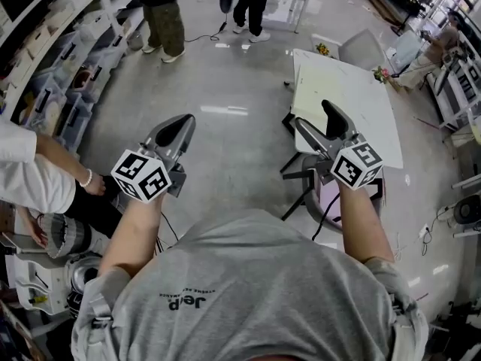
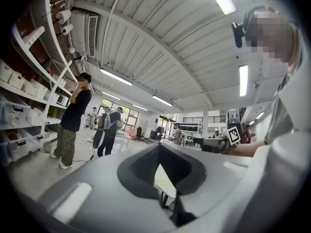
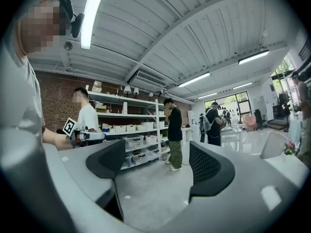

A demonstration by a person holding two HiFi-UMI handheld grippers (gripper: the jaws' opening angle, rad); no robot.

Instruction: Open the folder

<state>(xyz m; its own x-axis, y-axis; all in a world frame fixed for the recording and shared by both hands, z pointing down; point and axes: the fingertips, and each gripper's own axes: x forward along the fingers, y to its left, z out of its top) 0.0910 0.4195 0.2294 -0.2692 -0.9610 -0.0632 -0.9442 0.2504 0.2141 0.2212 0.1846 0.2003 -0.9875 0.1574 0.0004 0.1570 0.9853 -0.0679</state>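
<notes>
I hold both grippers at chest height, pointing level out over the floor. My left gripper (image 1: 176, 130) has its jaws together and nothing between them; in the left gripper view its tips (image 2: 159, 152) meet. My right gripper (image 1: 322, 120) stands open, with a wide bare gap (image 3: 158, 161) between its dark pads (image 3: 210, 165). It hangs over the near edge of a white table (image 1: 353, 104). I cannot pick out a folder in any view; a pale sheet (image 1: 327, 85) lies on that table.
Shelves with plastic bins (image 1: 60, 74) line the left wall. Two people (image 1: 161, 13) stand at the far end of the grey floor. A person in a white sleeve (image 1: 30, 179) is close on my left. A black chair (image 1: 312, 194) stands under the right gripper.
</notes>
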